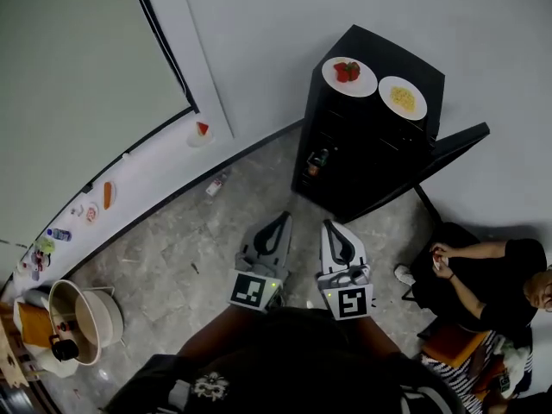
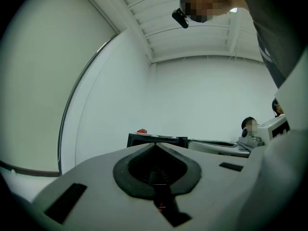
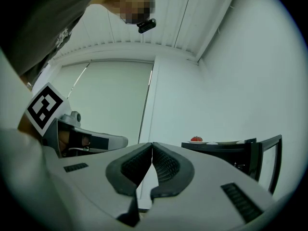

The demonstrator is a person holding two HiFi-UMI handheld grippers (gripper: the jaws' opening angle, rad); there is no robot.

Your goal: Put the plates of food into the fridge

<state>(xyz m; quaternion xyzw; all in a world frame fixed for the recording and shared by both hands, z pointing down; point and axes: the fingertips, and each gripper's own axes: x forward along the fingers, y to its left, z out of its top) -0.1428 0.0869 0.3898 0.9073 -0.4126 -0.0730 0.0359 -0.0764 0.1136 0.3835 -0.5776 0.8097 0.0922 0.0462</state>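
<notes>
A black mini fridge [image 1: 362,145] stands against the wall with its door [image 1: 453,145] swung open to the right. On its top sit a white plate of red food [image 1: 349,76] and a white plate of yellow food [image 1: 403,98]. My left gripper [image 1: 283,218] and right gripper [image 1: 330,225] are side by side over the floor, short of the fridge, both shut and empty. The left gripper view shows its shut tips [image 2: 155,144] below the fridge top with the red food [image 2: 141,131]. The right gripper view shows shut tips [image 3: 152,144], the red food [image 3: 196,139] and the door [image 3: 269,162].
A person [image 1: 483,274] sits right of the fridge beside an orange stool [image 1: 453,343]. A bottle [image 1: 216,185] lies on the floor left of the fridge. The white ledge holds a plate with a red slice [image 1: 201,131] and a carrot plate [image 1: 107,195]. Pots [image 1: 82,317] stand lower left.
</notes>
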